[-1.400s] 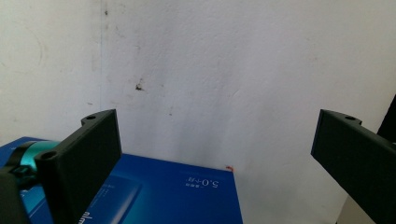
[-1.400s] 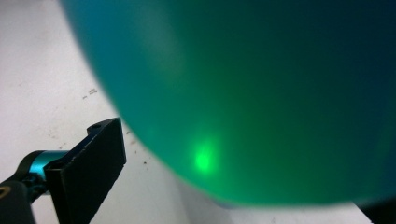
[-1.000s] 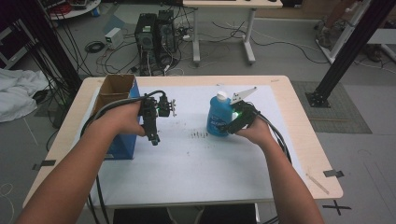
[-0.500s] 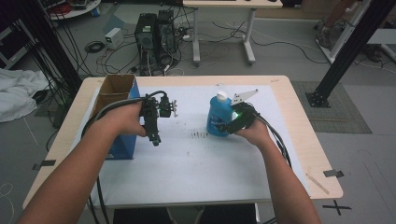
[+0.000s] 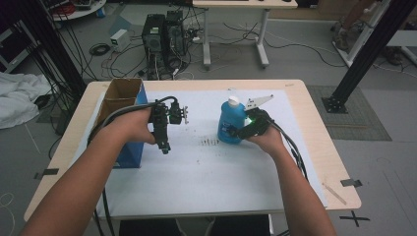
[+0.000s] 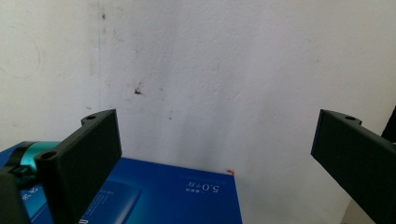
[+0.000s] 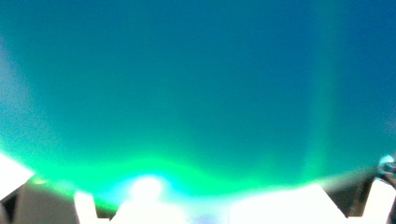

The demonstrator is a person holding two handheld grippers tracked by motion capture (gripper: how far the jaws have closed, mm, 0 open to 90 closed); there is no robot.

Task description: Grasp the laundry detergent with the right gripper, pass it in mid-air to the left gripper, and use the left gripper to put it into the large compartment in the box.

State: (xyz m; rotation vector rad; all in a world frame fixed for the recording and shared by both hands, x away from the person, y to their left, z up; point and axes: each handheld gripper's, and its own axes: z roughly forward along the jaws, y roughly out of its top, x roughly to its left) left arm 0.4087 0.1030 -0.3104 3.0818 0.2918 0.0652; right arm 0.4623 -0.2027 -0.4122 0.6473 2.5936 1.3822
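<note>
The table [image 5: 314,147] is carrying a white sheet [image 5: 211,172] that is covering most of its top. On the sheet's left edge a blue cardboard box [image 5: 129,147] is standing with its top open. Right of the sheet's middle one blue bottle [image 5: 231,122] with a white cap is standing upright, its body translucent blue and bearing a label.

The right gripper [image 5: 244,131] is lying level against the bottle's right side, with the person's right hand [image 5: 265,139] behind it. Its jaws have just been closing, and the bottle is sitting between them; in the right gripper view the bottle's blue-green wall [image 7: 196,84] is pressing right up to the camera, lit green from below. Whether the pads are already pressing on the bottle I cannot tell.

The left gripper [image 5: 164,146] is hanging just right of the box, pointing down at the sheet, with the left hand [image 5: 130,127] around its body. In the left gripper view its two black jaws are standing wide apart with nothing between them, over the white sheet [image 6: 210,84] and a corner of the blue box [image 6: 177,196].

Counted: one table, one sheet, one box, one bottle, two grippers.
</note>
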